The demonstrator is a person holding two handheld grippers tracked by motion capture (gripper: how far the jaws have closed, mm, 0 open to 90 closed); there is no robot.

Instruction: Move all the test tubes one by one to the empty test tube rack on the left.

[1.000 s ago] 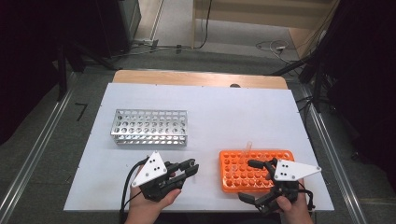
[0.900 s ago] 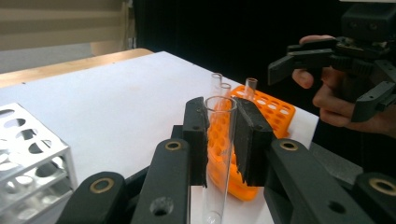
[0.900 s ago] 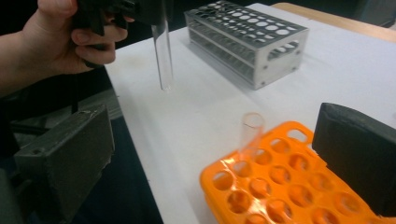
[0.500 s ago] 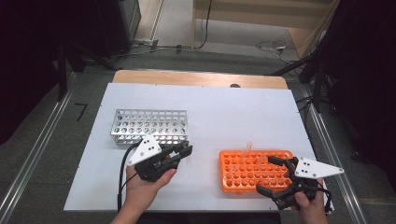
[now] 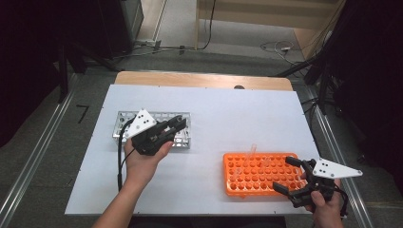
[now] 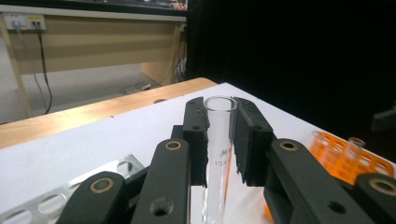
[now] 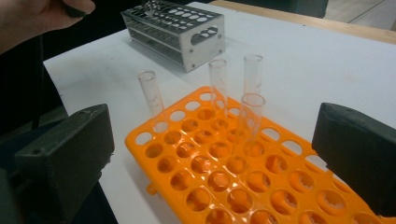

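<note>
Glass, thin-walled: your left tool [image 6: 219,135] pinches the clear test tube [image 6: 217,154] near its rim. Light, slippery, fragile; grip gently. Right tool [image 5: 294,178] spread, empty.

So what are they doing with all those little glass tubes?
A person works with two hand-held grippers. The left gripper is clamped on a clear test tube and is over the metal rack. The right gripper is open at the near right corner of the orange rack, where four more tubes stand upright. It looks like tubes are going from orange to metal.
</note>
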